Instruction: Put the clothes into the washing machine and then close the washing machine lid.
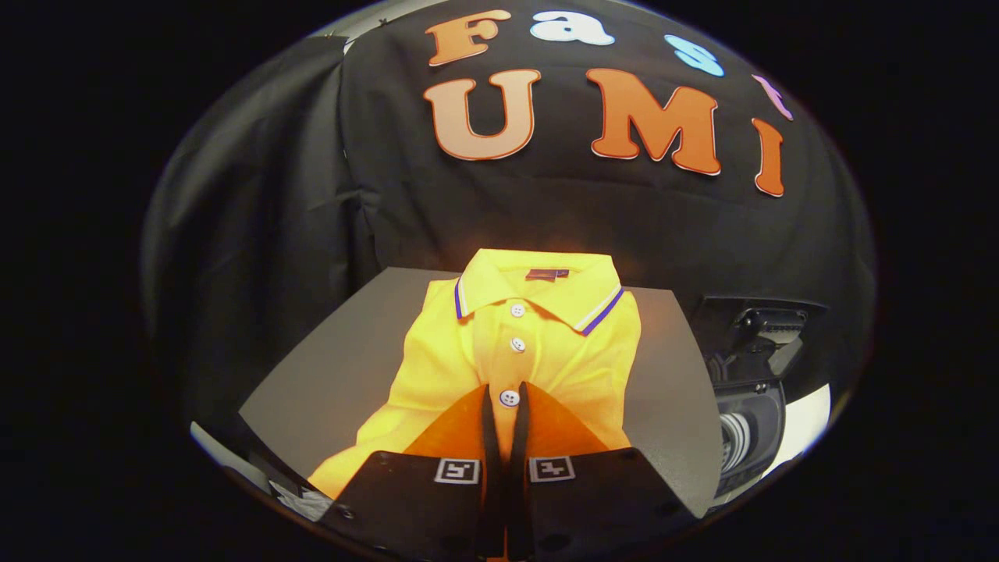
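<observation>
A yellow polo shirt (546,343) with a striped collar and white buttons lies folded on a grey table top (343,367). My gripper (506,402) is down on the shirt's front. Its two fingers stand almost together on the button placket, with a narrow ridge of yellow cloth and one button pinched between the tips. To the right of the table, lower down, stands a dark washing machine (749,429). Its lid (769,332) is raised and the round drum opening shows below it.
Black cloth walls close off the booth behind the table and to the left. A pale floor patch (808,417) lies beside the washing machine at the right. The table's bare grey surface runs on both sides of the shirt.
</observation>
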